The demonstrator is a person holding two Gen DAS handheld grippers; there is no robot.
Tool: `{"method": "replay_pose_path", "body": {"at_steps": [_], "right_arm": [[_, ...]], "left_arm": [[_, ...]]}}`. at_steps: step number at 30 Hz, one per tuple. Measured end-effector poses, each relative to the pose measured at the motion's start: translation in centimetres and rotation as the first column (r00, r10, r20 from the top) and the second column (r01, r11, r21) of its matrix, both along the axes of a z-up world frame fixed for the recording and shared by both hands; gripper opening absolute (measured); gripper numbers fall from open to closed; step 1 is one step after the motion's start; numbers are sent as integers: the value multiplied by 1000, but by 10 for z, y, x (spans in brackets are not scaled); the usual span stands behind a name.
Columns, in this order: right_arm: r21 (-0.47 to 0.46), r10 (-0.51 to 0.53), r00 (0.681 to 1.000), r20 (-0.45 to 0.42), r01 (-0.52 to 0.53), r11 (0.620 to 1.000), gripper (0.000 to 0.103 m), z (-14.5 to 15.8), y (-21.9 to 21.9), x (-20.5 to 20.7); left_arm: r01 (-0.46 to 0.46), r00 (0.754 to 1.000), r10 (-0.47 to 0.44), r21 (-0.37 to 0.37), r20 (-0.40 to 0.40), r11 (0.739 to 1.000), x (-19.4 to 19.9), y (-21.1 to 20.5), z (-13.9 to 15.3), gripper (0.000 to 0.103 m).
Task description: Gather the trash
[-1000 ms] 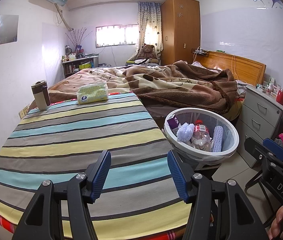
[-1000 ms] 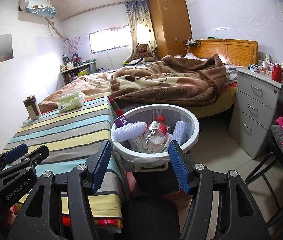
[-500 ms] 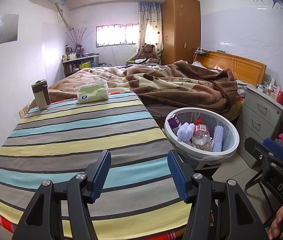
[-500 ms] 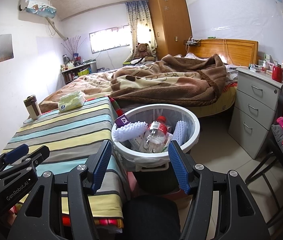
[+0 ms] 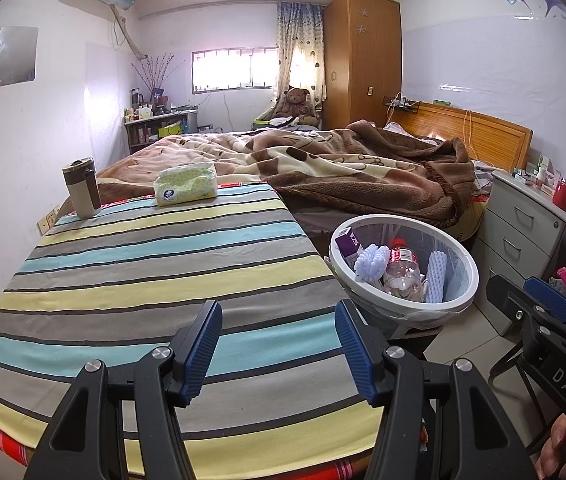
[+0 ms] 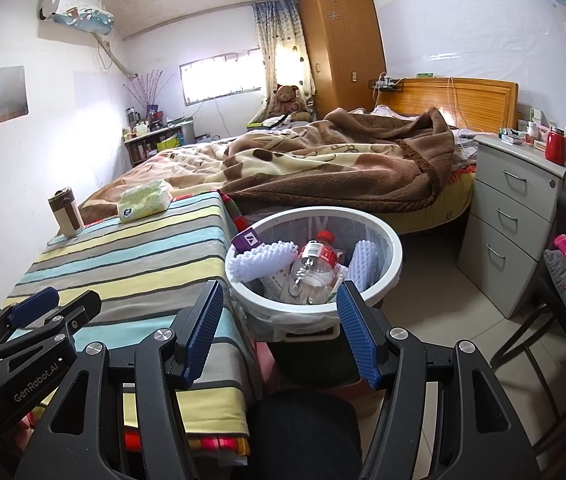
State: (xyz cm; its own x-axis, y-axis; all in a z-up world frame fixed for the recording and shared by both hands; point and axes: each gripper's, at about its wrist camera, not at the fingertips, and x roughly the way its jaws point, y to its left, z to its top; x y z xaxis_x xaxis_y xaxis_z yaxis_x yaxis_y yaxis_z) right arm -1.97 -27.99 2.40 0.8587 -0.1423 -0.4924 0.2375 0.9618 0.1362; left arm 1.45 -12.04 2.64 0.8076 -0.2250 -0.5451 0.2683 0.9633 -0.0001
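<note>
Standing just beside the right edge of the striped table (image 5: pixel 155 264), the white wastebasket (image 6: pixel 397 256) holds the collected trash: a clear plastic bottle with a red cap (image 6: pixel 311 266), two pieces of white foam netting (image 6: pixel 263 260), and a purple carton (image 6: pixel 246 240) leaning against the near-left wall. A clear liner drapes over its rim. Your right gripper (image 6: pixel 279 328) hangs just short of the basket rim with its blue-padded fingers (image 6: pixel 203 328) spread wide and nothing between them. Your left gripper (image 5: pixel 279 348) sits over the near end of the striped tablecloth, its fingers likewise spread and holding nothing. At the table's far end you have a tissue pack (image 5: pixel 186 183) and an upright travel mug (image 5: pixel 81 188), set apart from each other. Beyond the table lies the bed with a brown blanket (image 5: pixel 363 176), and a grey drawer unit (image 6: pixel 519 220) stands to the basket's right.
</note>
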Motion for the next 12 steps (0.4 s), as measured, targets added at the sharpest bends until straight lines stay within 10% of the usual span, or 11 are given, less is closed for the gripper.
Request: {"method": "replay_pose_path", "body": {"at_steps": [12], "right_arm": [[0, 0, 1000, -1, 0, 1000, 61, 0, 0, 0]], "left_arm": [[-13, 1000, 13, -2, -2, 1000, -1, 1, 0, 58]]}}
